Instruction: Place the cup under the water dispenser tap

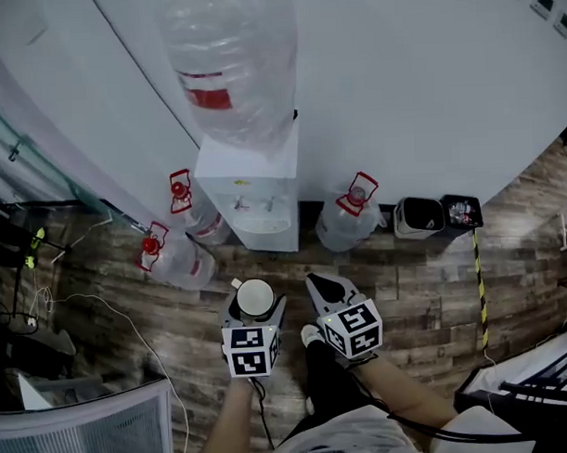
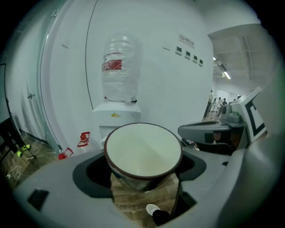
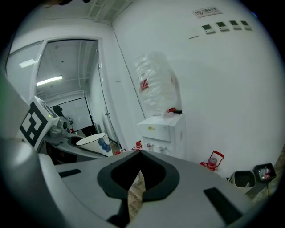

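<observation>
Before me, wooden floor (image 1: pixel 405 263), three red-handled water jugs (image 1: pixel 350 223) along the white wall (image 1: pixel 400 96), white bin (image 1: pixel 418 216) just beside black bin (image 1: pixel 461 212).

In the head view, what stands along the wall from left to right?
Leftmost red-capped jug → water dispenser → right red-capped jug → white bin → black bin.

1. I see the cup (image 2: pixel 144 153): looks ceramic, glossy white inside, dark rim.
2. Left gripper (image 2: pixel 144 171) & right gripper (image 3: pixel 138 180): smooth matt grey plastic shells.
3. Water dispenser (image 1: pixel 250 190): smooth white plastic. Bottle (image 1: pixel 230 65) on top: clear crinkly plastic w/ slight sheen.
4. Floor (image 1: pixel 433 262): wood-look planks, rough grain, matt.
5. Wall (image 1: pixel 427 77): smooth, matt white.
</observation>
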Available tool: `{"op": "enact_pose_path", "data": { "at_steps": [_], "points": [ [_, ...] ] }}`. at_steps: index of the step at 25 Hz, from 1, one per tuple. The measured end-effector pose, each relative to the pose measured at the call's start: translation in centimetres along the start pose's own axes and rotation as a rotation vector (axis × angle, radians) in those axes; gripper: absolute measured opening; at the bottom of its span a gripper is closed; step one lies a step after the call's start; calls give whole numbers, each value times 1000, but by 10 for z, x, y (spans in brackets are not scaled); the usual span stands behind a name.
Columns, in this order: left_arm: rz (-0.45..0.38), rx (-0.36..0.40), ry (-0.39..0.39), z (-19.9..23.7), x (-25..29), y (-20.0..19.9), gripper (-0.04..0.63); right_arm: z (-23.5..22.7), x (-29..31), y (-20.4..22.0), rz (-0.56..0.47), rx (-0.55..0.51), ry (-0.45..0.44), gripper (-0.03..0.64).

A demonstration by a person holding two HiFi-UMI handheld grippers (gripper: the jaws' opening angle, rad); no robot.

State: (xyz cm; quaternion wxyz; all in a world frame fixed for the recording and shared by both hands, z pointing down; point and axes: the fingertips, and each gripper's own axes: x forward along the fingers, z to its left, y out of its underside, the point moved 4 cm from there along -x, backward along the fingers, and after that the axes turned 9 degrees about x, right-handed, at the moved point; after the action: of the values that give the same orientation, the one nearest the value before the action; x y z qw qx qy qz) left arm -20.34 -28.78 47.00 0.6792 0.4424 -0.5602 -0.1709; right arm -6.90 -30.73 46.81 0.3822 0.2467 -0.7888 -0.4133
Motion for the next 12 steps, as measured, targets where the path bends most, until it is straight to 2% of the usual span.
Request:
{"op": "enact_pose_path", "data": {
  "at_steps": [12],
  "points": [
    [34,-6,3,40,141,25,439,-85,107,32,2,51,44,20]
  ]
}}
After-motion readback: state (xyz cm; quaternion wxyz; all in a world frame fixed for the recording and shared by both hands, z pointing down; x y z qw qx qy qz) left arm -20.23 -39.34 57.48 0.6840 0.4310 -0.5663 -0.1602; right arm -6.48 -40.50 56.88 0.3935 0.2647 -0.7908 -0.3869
